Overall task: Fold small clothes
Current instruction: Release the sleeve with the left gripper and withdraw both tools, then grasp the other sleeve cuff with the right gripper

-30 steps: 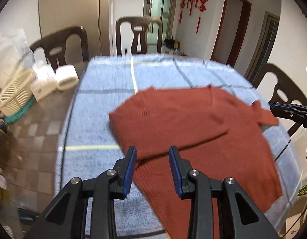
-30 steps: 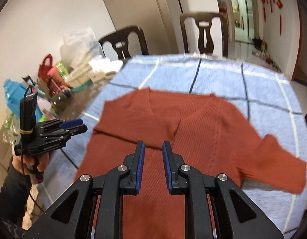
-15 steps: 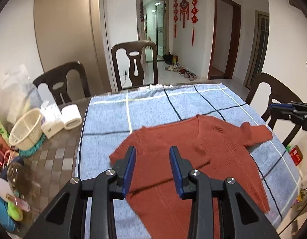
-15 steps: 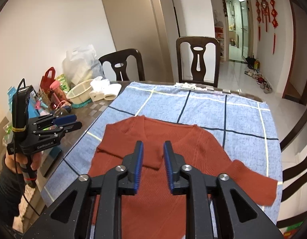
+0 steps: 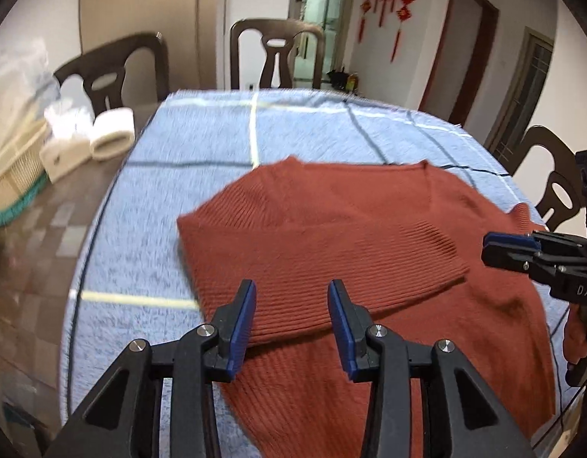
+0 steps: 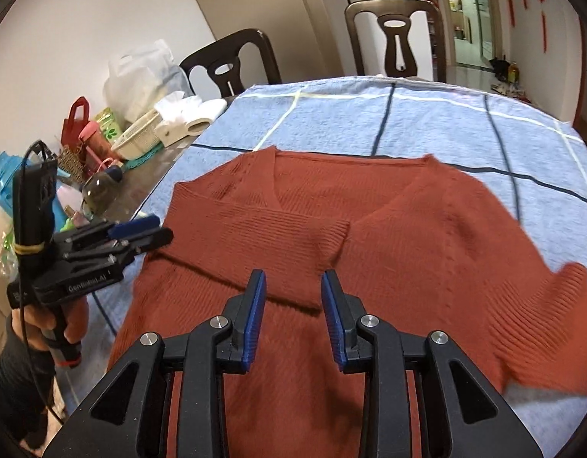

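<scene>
A rust-red knit sweater (image 5: 350, 229) (image 6: 426, 229) lies front up on a blue checked blanket (image 5: 201, 175) (image 6: 331, 122). One sleeve (image 6: 285, 236) is folded across the chest; the other sleeve (image 6: 560, 305) lies spread out to the right. My left gripper (image 5: 291, 305) (image 6: 161, 228) hovers over the sweater's left side. Its jaws are opening, with nothing between them. My right gripper (image 6: 293, 286) (image 5: 488, 250) hangs open just above the sweater's middle, below the folded cuff, and holds nothing.
Dark wooden chairs (image 5: 278, 53) (image 5: 114, 72) (image 5: 552, 175) ring the table. On the bare tabletop left of the blanket stand a cream basket (image 6: 140, 137), a paper roll (image 5: 114, 133), bags and bottles (image 6: 83, 133). A hand (image 6: 45, 320) holds the left gripper's handle.
Both grippers pulled back and up from the sweater, then dropped close over it again. The right jaws stand wider than a second ago. The sweater lies as before.
</scene>
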